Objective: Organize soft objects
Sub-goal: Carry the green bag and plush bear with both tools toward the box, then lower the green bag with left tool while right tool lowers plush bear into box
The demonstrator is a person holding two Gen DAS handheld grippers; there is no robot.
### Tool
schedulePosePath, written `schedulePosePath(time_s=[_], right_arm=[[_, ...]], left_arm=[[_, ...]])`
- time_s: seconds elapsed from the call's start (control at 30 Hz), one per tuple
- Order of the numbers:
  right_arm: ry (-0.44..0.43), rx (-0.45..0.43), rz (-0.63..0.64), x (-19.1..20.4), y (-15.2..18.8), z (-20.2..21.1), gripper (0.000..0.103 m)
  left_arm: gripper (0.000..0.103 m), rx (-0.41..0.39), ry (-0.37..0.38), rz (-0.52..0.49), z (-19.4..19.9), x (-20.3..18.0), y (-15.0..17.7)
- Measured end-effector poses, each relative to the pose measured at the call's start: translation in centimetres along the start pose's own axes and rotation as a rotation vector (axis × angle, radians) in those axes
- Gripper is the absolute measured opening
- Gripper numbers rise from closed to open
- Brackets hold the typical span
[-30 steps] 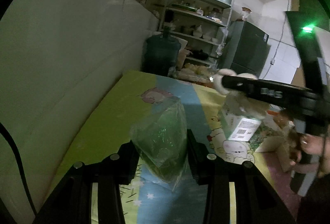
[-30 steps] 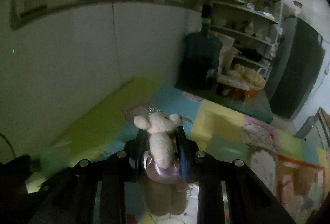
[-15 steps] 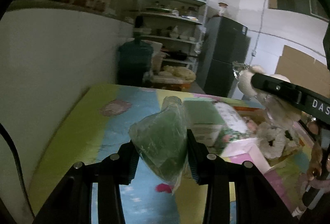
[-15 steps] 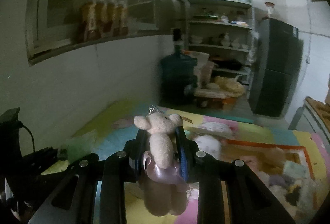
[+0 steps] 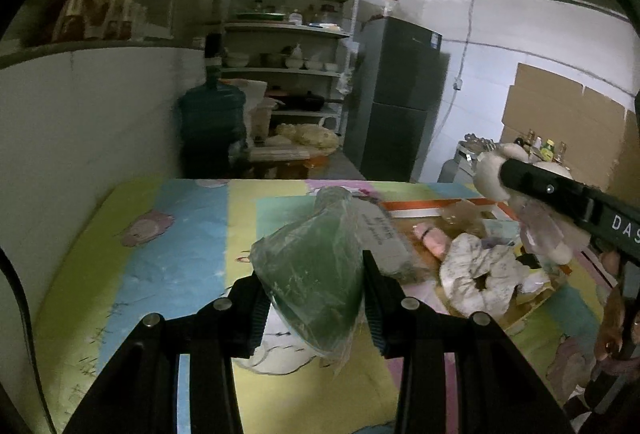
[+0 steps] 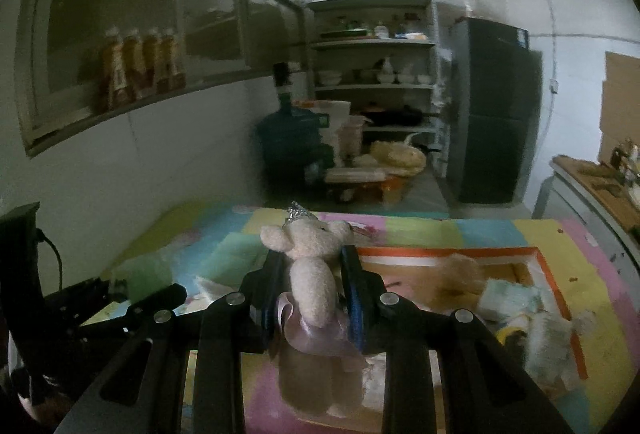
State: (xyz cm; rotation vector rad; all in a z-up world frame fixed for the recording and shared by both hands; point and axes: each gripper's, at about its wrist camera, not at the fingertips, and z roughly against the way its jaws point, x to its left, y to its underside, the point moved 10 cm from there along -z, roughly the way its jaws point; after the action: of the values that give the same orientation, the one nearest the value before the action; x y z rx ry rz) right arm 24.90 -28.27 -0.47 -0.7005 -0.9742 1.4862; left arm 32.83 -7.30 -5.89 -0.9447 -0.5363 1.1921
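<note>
My left gripper (image 5: 314, 286) is shut on a green soft thing in a clear plastic bag (image 5: 316, 274), held above the colourful mat (image 5: 168, 242). My right gripper (image 6: 310, 286) is shut on a cream plush bear (image 6: 310, 266) with a small silver crown and a pink skirt; the bear also shows at the right of the left wrist view (image 5: 496, 174). Both are held near an orange-rimmed cardboard box (image 6: 540, 266) that holds several soft things, among them a white floral scrunchie (image 5: 476, 278).
The mat lies on a surface against a white wall (image 5: 80, 122). Beyond its far edge stand a dark water jug (image 5: 212, 130), shelves with dishes (image 5: 288, 46) and a dark fridge (image 5: 396, 98). A white printed carton (image 5: 384, 238) lies beside the box.
Both grippers have swung right and risen, so the box with soft things has come into view. The bag and the bear stay held as before.
</note>
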Motion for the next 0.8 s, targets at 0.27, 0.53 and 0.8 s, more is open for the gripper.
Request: schedulePosePath(time_s=[0.27,0.53,0.8], right_arm=[[0.062,-0.012,-0.064,-5.3,0.6,1.7,0.029],[0.125,-0.01,-0.125,-10.6,1.8,3.2,0.029],[0.181,0.009,-0.18,-15.4,3.4,3.9,0.029]], left_arm=[[0.041,0.015,0.057,-0.035,-1.9,-4.3,-0.8],[0.041,0.032,0.124,-0.079,-4.0,-9.7,-1.2],[0.041,0.054,0.174,-0.137,-7.0,-15.6,-2.2]])
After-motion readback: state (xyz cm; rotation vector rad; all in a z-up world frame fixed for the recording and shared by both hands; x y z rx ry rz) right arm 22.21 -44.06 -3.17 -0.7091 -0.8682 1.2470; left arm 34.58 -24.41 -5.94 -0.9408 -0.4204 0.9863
